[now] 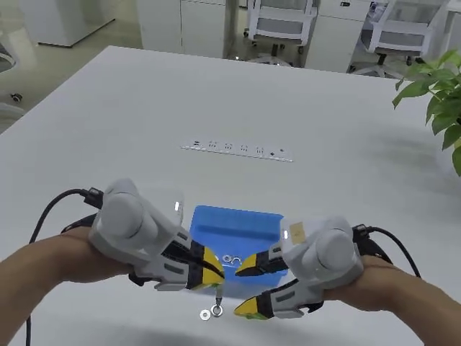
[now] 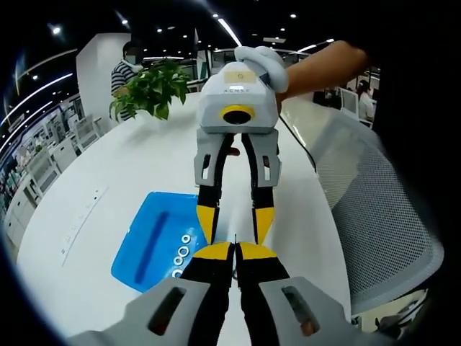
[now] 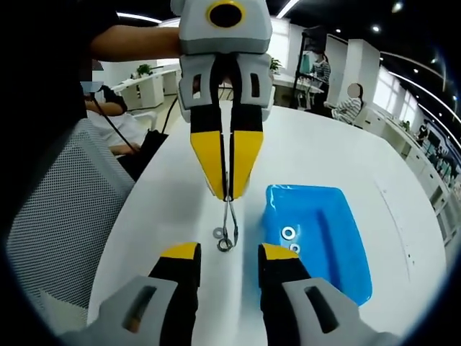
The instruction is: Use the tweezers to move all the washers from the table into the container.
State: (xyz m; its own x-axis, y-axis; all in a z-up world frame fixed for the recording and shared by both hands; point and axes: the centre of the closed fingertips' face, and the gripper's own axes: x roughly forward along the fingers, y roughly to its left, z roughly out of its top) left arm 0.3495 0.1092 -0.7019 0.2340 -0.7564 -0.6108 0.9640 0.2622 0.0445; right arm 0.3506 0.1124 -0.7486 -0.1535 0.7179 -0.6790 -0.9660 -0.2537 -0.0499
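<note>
My left gripper (image 1: 215, 272) is shut on thin metal tweezers (image 3: 229, 215) that point down at the white table. The tweezer tips rest at one washer (image 3: 225, 245); a second washer (image 3: 218, 233) lies just beside it, in front of the blue container (image 1: 238, 222). Several washers (image 2: 180, 252) lie inside the container (image 2: 148, 249). My right gripper (image 1: 243, 288) faces the left one, open, its yellow-tipped jaws apart on either side of the tweezers and touching nothing. In the right gripper view the right gripper (image 3: 229, 254) straddles the two table washers.
A flush power strip (image 1: 238, 149) is set in the table beyond the container. A green plant (image 1: 439, 94) stands at the right edge. Office chairs (image 1: 281, 25) stand past the far edge, and a mesh chair back (image 3: 57, 216) is close behind.
</note>
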